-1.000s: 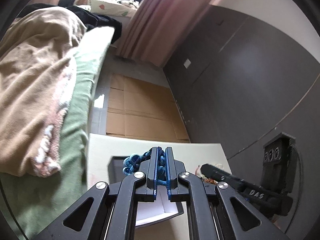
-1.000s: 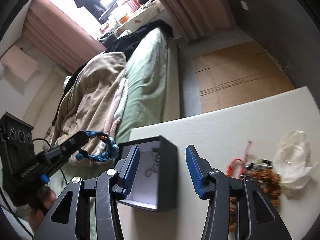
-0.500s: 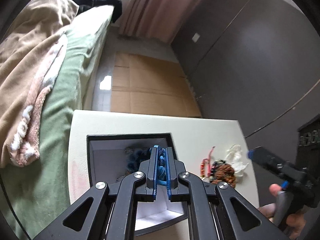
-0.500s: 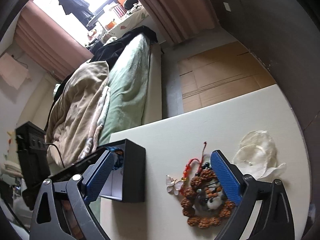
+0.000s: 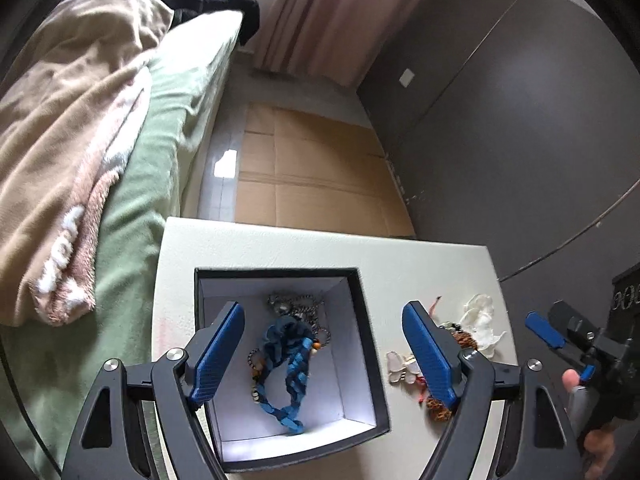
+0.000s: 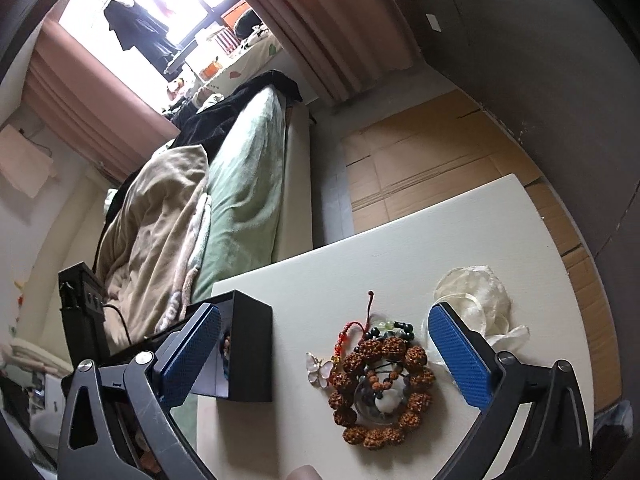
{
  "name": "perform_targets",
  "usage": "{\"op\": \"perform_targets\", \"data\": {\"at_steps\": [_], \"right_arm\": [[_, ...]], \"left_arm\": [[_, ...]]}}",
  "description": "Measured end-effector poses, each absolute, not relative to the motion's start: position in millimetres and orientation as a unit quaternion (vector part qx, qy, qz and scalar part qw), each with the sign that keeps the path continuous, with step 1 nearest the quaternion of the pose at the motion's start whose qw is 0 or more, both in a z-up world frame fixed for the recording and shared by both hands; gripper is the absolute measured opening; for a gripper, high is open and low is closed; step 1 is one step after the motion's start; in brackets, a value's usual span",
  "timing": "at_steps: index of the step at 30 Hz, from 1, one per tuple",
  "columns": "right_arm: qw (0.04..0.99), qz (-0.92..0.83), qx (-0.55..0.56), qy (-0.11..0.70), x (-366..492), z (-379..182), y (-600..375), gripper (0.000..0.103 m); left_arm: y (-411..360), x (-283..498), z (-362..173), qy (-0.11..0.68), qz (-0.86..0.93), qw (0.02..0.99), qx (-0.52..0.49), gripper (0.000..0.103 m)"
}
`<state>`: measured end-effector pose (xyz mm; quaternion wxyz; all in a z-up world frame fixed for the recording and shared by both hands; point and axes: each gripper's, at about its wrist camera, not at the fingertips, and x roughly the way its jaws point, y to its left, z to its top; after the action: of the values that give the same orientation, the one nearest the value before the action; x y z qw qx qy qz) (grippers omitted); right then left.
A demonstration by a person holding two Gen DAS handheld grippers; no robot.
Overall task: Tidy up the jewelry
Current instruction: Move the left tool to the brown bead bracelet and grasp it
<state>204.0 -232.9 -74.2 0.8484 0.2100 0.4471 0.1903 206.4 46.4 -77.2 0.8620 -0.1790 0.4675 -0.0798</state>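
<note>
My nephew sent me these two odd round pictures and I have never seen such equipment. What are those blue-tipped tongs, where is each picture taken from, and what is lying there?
Each picture comes from a camera mounted on a hand-held gripper, looking along its fingers. The left gripper hangs open above a black box holding a blue braided bracelet and a metal chain. The right gripper is open over a brown bead bracelet, a butterfly charm and a white pouch on the white table. Neither holds anything.

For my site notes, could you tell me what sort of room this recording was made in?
Most likely a bedroom at home: a bed with a green sheet and a rumpled beige blanket, pink curtains at the window, and clothes hanging by it.
</note>
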Motion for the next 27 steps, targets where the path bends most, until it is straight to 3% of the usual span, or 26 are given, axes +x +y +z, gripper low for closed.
{"op": "perform_targets", "data": {"at_steps": [8, 12, 27], "right_arm": [[0.870, 0.166, 0.226, 0.405, 183.2, -62.4, -253.1, 0.103], [0.895, 0.148, 0.207, 0.366, 167.0, -51.0, -258.7, 0.103], [0.923, 0.132, 0.174, 0.317, 141.2, -31.9, -287.3, 0.103]], "left_arm": [[35.5, 181.5, -26.4, 0.369, -0.044, 0.919, -0.130, 0.083], [23.5, 169.5, -13.0, 0.336, -0.037, 0.935, -0.108, 0.095], [-41.6, 161.1, -21.5, 0.362, -0.119, 0.922, -0.061, 0.096]]}}
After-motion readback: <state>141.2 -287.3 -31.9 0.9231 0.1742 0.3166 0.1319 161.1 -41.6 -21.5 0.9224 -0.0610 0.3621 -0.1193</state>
